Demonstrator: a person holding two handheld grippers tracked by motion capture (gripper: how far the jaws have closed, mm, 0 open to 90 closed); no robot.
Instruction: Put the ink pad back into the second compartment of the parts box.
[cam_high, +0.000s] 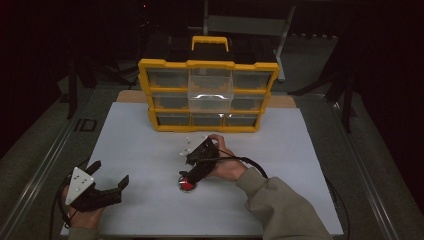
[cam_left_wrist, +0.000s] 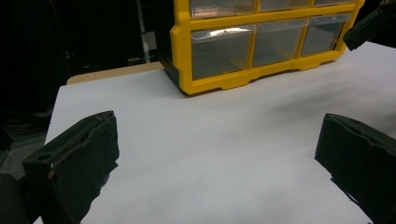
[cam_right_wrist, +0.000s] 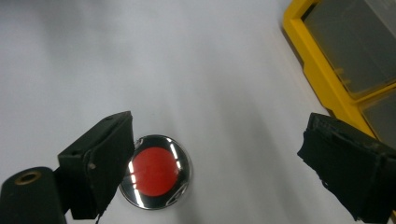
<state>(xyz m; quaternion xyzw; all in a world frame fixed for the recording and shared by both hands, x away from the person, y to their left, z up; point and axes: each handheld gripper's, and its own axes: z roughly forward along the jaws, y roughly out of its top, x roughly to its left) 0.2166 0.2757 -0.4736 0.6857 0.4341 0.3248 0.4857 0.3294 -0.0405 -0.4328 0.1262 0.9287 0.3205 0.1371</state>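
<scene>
Down on the white worktop (cam_high: 150, 150), the right tool (cam_high: 189, 167) hangs over a small round red button with a shiny metal rim (cam_right_wrist: 155, 171), its jaws spread wide and gripping nothing. In the right gripper view the button lies just beside the inner face of one jaw, partly tucked behind it, while the other jaw stands well apart; whether that near jaw touches the rim cannot be told. In the high view the red disc (cam_high: 187, 185) shows near the middle of the worktop, below the person's right hand (cam_high: 226, 165). The left tool (cam_high: 107, 175) sits near the worktop's front left corner, jaws likewise released and wide. A yellow drawer organizer (cam_high: 209, 95) with clear drawers stands at the far edge, its middle upper drawer (cam_high: 210, 90) pulled out. A few tiny white bits (cam_high: 186, 145) lie between the organizer and the right tool.
</scene>
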